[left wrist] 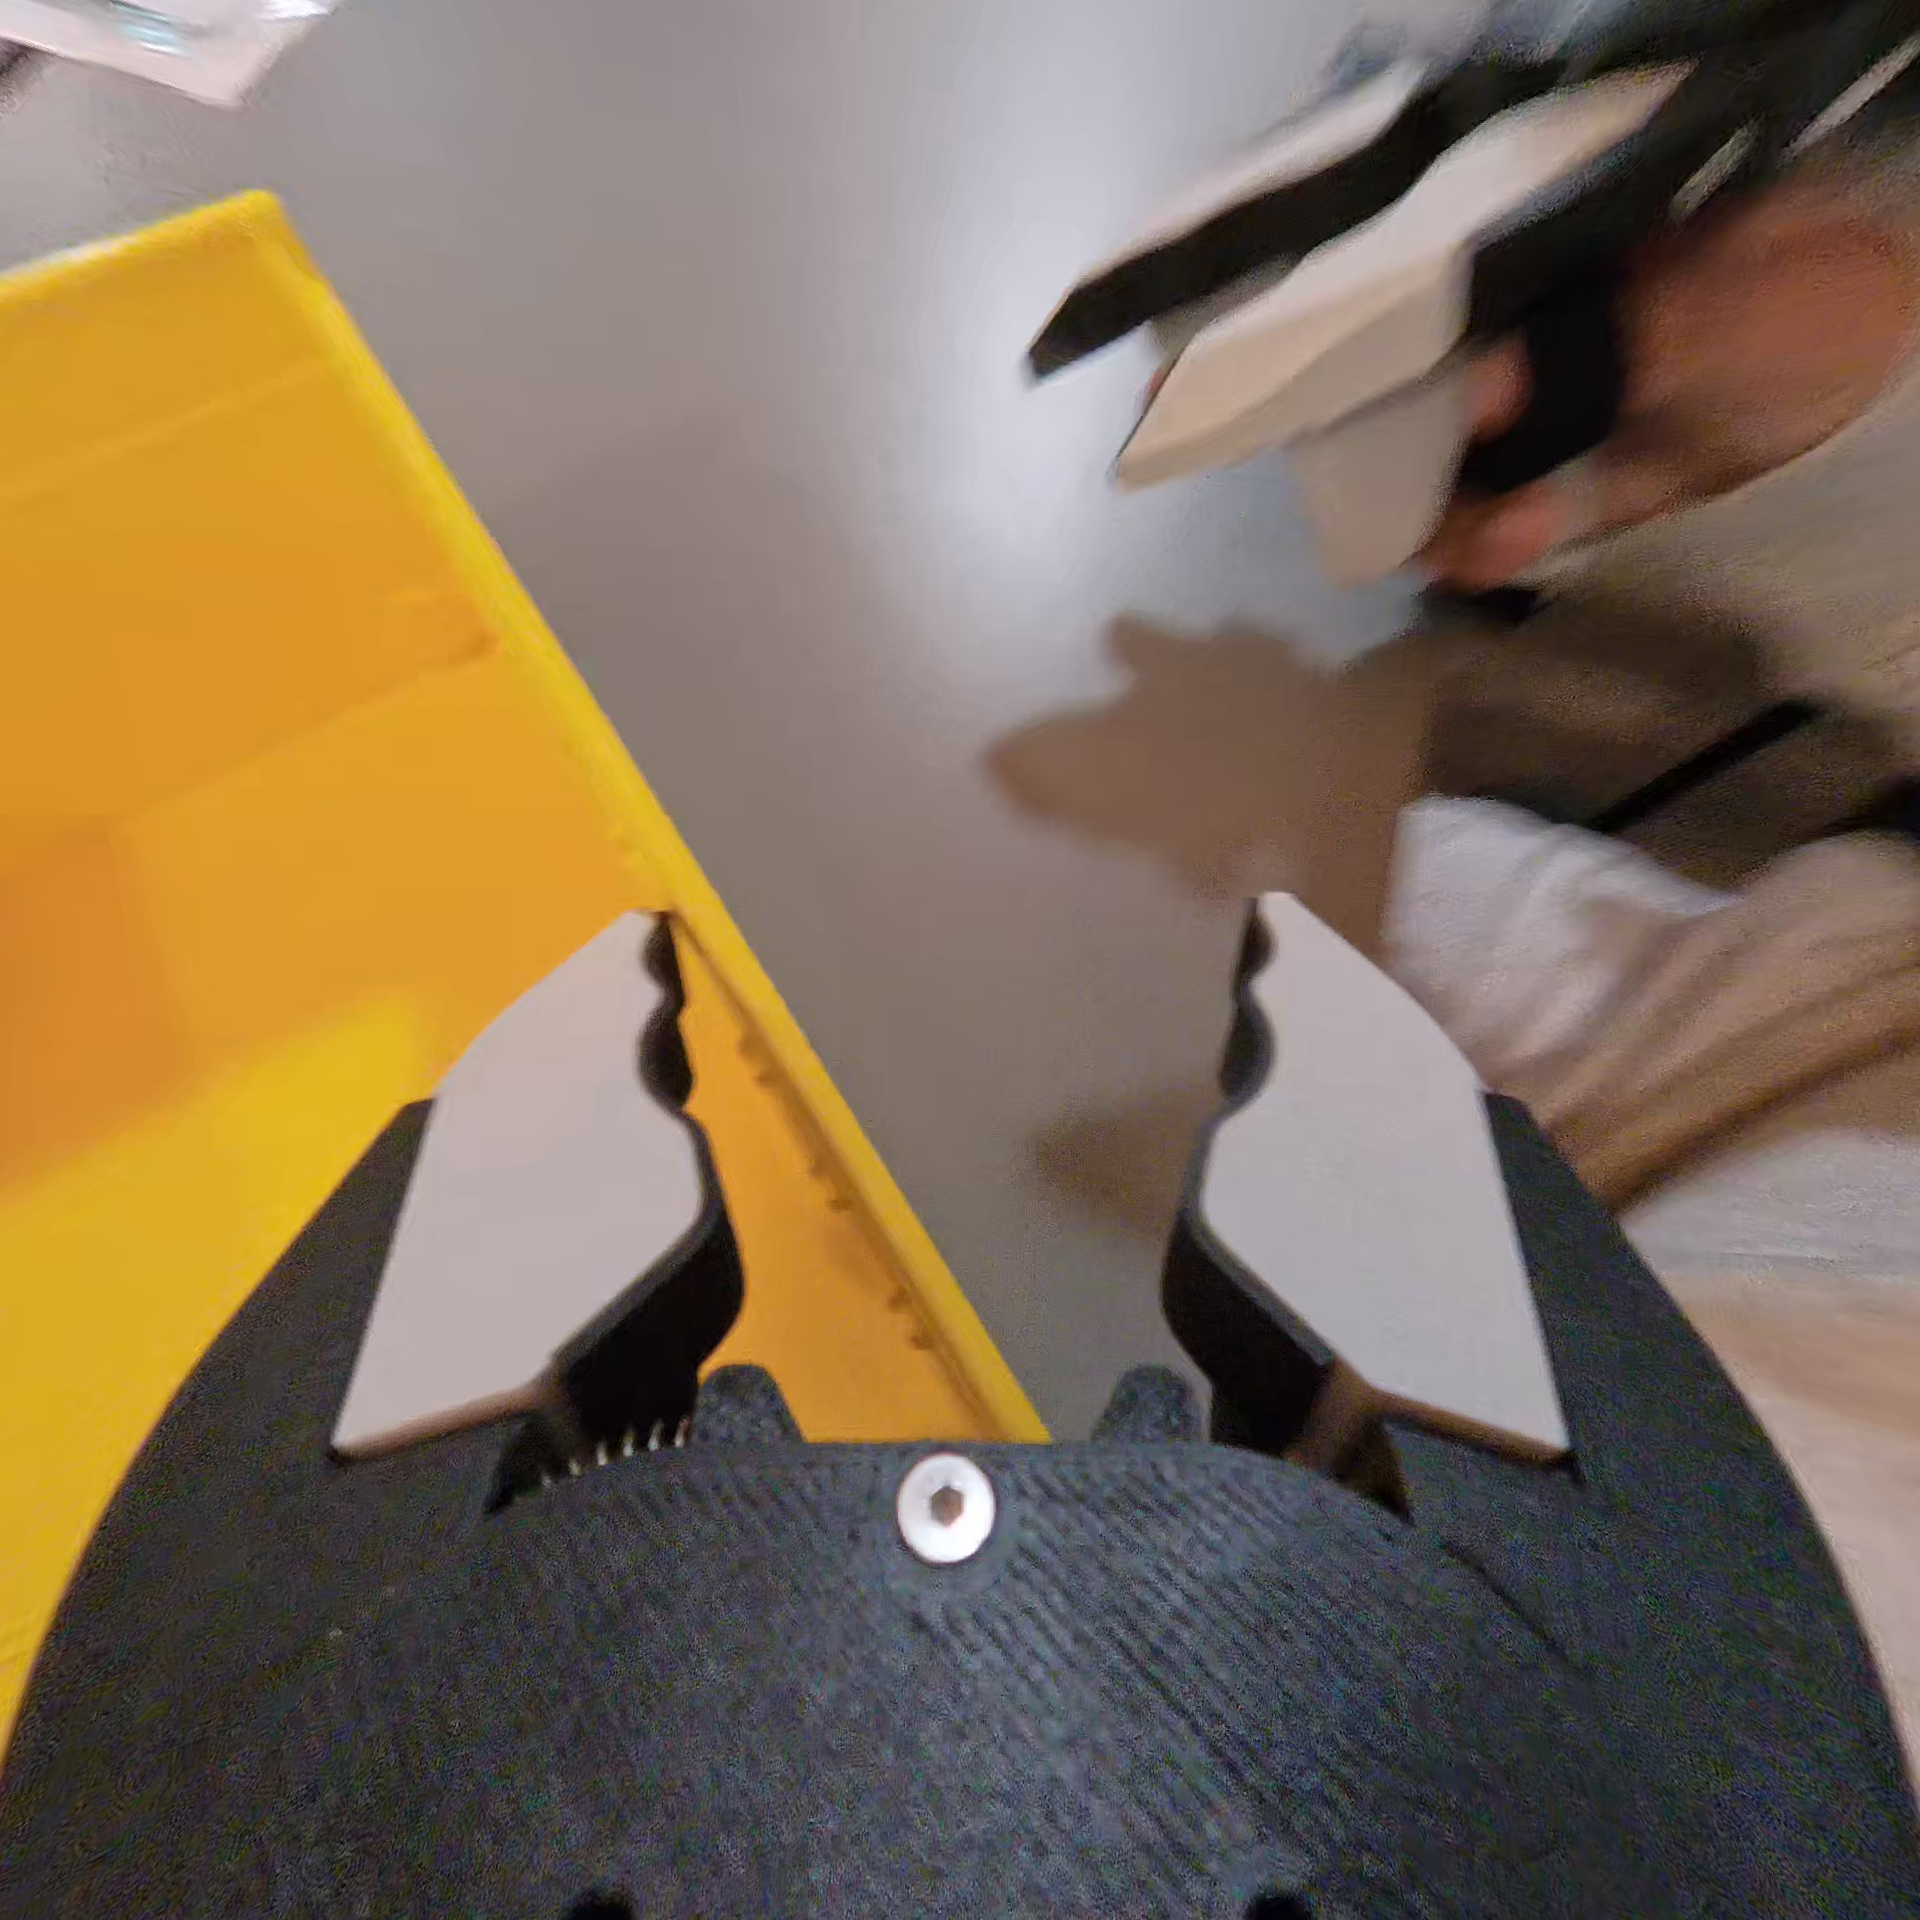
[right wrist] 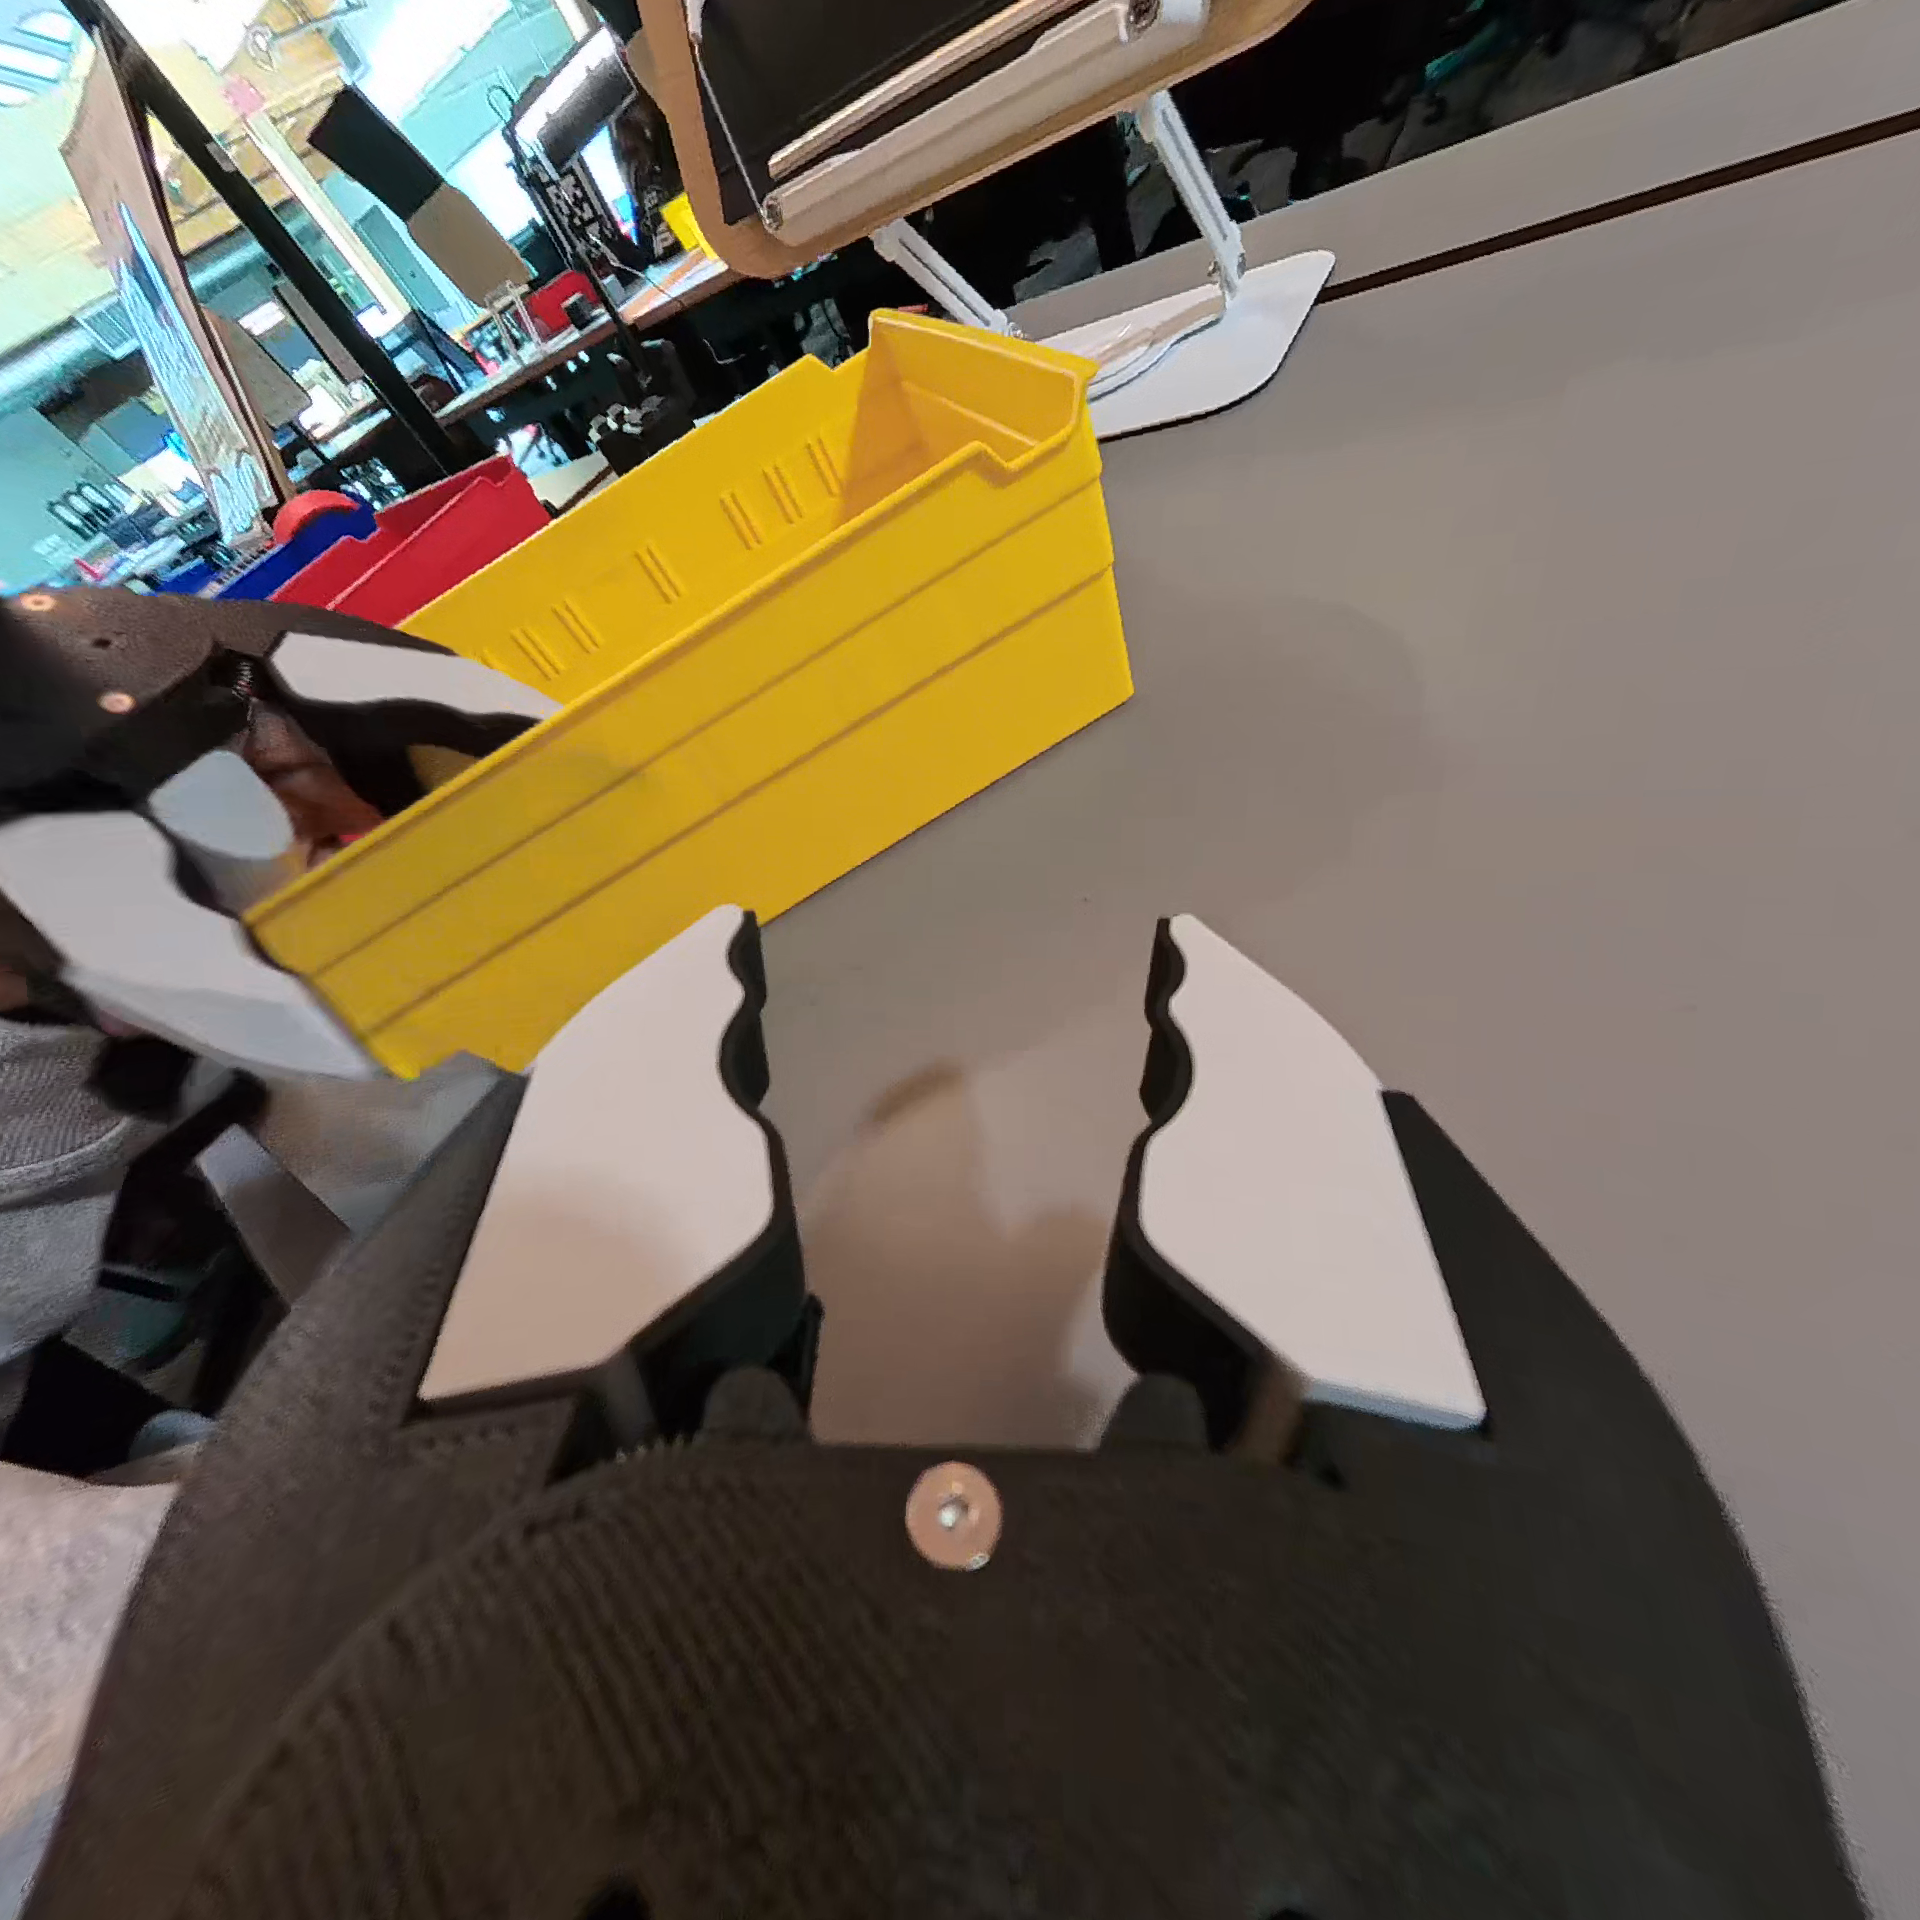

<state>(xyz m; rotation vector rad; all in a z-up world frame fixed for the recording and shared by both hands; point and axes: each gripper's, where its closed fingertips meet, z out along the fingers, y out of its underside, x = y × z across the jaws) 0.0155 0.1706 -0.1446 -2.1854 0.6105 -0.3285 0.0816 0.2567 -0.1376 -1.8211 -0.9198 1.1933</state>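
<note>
A long yellow plastic bin stands on the grey table. In the left wrist view its rim runs diagonally under me. My left gripper is open and empty, its left finger over the bin's edge, its right finger over the table. It also shows in the right wrist view, at the bin's near end. My right gripper is open and empty, low over the table beside the bin's long side. It appears blurred in the left wrist view, held by a hand.
A red bin and a blue one lie beyond the yellow bin. A white stand base with a tilted board above it sits at the table's far side. A person's light clothing is at the right.
</note>
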